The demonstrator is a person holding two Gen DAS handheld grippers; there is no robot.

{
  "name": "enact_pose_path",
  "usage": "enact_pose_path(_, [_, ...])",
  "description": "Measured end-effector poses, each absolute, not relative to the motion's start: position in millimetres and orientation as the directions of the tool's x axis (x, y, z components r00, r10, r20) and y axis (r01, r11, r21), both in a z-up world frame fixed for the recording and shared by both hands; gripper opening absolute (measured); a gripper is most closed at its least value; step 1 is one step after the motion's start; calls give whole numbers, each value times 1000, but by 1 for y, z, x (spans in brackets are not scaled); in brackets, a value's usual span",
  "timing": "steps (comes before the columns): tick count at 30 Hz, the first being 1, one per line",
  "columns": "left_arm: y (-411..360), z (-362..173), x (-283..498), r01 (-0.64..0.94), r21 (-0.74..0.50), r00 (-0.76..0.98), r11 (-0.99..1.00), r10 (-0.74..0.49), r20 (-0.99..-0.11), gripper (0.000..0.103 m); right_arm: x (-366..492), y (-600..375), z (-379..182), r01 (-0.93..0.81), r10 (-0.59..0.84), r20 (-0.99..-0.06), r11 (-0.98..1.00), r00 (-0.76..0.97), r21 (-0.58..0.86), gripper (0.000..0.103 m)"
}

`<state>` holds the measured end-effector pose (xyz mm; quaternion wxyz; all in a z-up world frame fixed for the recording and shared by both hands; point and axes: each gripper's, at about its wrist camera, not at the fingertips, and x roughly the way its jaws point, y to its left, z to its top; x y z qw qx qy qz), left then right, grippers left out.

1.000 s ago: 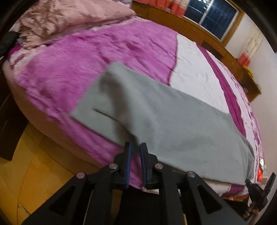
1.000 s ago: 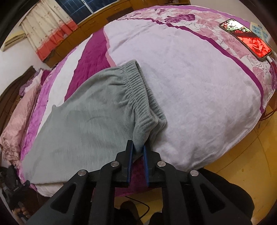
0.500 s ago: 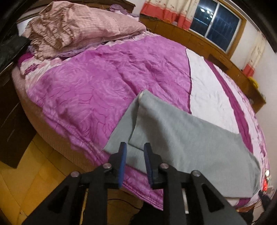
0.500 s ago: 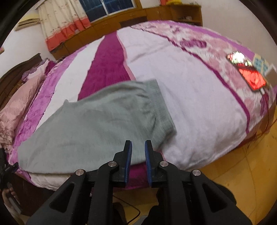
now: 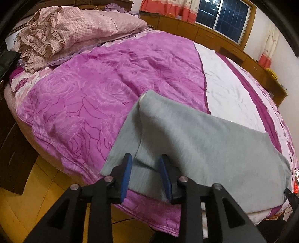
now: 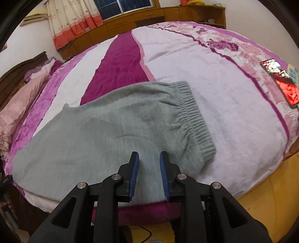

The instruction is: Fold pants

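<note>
Grey fleece pants lie flat near the front edge of the bed, folded lengthwise with one leg on the other. In the left wrist view the leg cuffs are nearest. My left gripper is open and empty just above the cuff end. In the right wrist view the pants show their elastic waistband at the right. My right gripper is open and empty over the near edge of the pants by the waist.
The bed has a purple and white quilt. Pink checked pillows are piled at the head. A phone with a red screen lies on the bed's right side. Yellow floor lies below the bed edge. Wooden cabinets line the wall.
Both grippers were shut on the pants one second ago. They have let go, opened and drawn back, and the pants now lie flat on the bed.
</note>
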<state>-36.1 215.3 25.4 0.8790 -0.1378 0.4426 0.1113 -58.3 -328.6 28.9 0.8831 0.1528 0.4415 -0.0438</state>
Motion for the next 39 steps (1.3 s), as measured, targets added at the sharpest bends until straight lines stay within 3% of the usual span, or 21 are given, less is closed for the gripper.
enact_pose_path(5, [213,22,-34,-331,-135,578,934,87,-811,29,-61,-328,16,184,66,-768,955,637,235,20])
enact_pose_path(8, [209,22,-31,-314,-129,576,940,81,-814,6,-63,-334,14,183,103,-748,940,655,289,21])
enact_pose_path(10, [205,24,-31,-317,-122,574,941,88,-814,3,-64,-338,12,184,127,-736,927,665,326,21])
enact_pose_path(19, [231,47,-48,-378,-65,581,923,182,-793,2,-66,-339,11,178,139,-725,923,675,342,22])
enact_pose_path(23, [247,39,-51,-391,-114,561,913,138,-816,2,-67,-340,11,175,145,-722,921,676,349,22])
enact_pose_path(30, [232,26,-44,-355,21,526,935,218,-822,3,-67,-341,12,175,149,-720,918,677,355,22])
enact_pose_path(39, [248,33,-58,-413,45,513,910,273,-814,6,-67,-337,13,176,126,-726,930,676,324,22])
